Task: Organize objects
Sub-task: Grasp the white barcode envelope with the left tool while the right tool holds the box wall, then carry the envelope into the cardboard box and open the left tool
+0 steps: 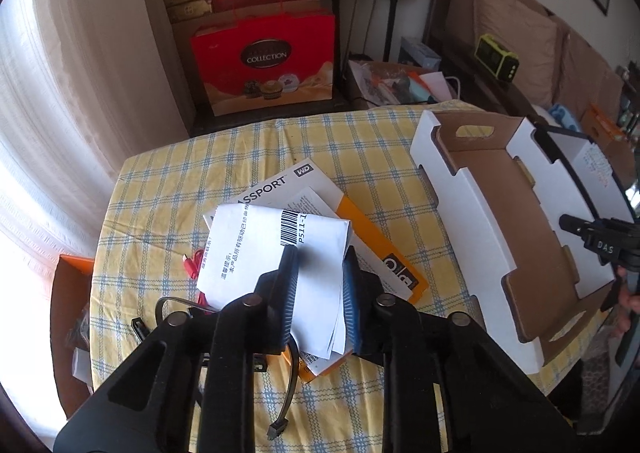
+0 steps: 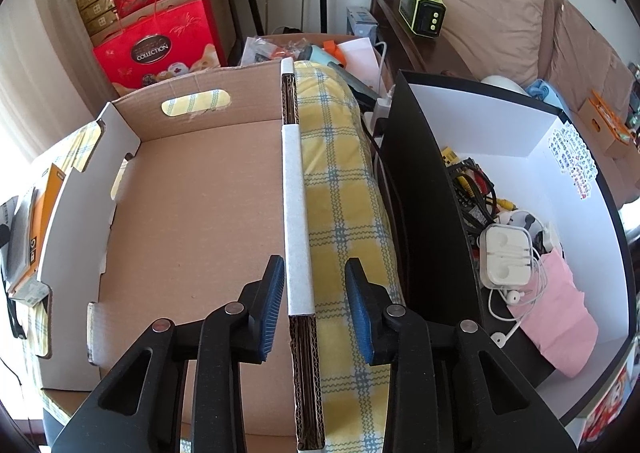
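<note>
In the left wrist view my left gripper [image 1: 319,253] is shut on a folded white paper with a barcode [image 1: 276,245], held over an orange and white WD Passport box [image 1: 360,237] on the yellow checked tablecloth [image 1: 224,165]. A red cable [image 1: 195,263] and a dark cable [image 1: 288,389] lie beside it. My right gripper [image 2: 314,265] is open, its jaws on either side of the right wall [image 2: 297,237] of an empty cardboard tray [image 2: 200,221]. The tray also shows in the left wrist view [image 1: 500,189], with the right gripper at its far side.
A black box with white lining [image 2: 560,157] right of the tray holds cables, white earphones in a case [image 2: 506,253] and a pink bag [image 2: 556,317]. Red gift boxes [image 1: 264,61] stand behind the table. A sofa [image 2: 500,13] is on the right.
</note>
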`<move>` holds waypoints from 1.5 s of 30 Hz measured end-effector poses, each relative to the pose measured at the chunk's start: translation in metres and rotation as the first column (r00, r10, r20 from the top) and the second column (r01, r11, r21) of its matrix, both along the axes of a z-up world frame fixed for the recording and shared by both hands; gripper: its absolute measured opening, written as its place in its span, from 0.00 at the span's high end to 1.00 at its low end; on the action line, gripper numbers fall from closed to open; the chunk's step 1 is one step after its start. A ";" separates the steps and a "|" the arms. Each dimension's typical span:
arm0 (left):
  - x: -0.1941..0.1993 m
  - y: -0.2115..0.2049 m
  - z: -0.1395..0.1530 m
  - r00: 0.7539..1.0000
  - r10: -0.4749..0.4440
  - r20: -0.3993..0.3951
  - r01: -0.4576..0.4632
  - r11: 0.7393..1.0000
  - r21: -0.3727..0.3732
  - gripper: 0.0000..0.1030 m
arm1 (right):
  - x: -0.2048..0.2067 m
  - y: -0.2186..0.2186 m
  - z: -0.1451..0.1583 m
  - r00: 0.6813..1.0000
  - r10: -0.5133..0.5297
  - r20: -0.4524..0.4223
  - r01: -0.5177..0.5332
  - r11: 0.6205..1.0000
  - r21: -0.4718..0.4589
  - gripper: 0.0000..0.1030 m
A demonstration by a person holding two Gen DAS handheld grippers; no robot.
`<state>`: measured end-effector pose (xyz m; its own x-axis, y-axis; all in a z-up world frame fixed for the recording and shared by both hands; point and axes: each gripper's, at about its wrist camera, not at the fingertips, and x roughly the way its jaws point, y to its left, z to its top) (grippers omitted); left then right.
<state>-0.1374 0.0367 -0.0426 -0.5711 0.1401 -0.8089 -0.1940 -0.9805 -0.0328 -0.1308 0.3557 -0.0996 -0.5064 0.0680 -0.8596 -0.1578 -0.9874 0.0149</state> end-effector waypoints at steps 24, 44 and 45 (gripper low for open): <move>0.014 -0.001 0.066 0.990 -0.096 -0.101 0.126 0.923 0.364 1.00 | 0.001 -0.002 -0.001 1.000 0.023 0.001 -0.023 0.998 -0.055 0.90; 0.018 0.093 0.062 0.954 -0.292 -0.073 0.292 0.843 0.452 0.99 | 0.002 0.000 -0.001 0.999 0.036 -0.002 -0.036 0.998 -0.056 0.91; 0.019 0.096 0.058 0.950 -0.304 -0.066 0.301 0.842 0.447 0.99 | 0.002 0.000 -0.001 0.999 0.036 -0.002 -0.036 0.998 -0.057 0.91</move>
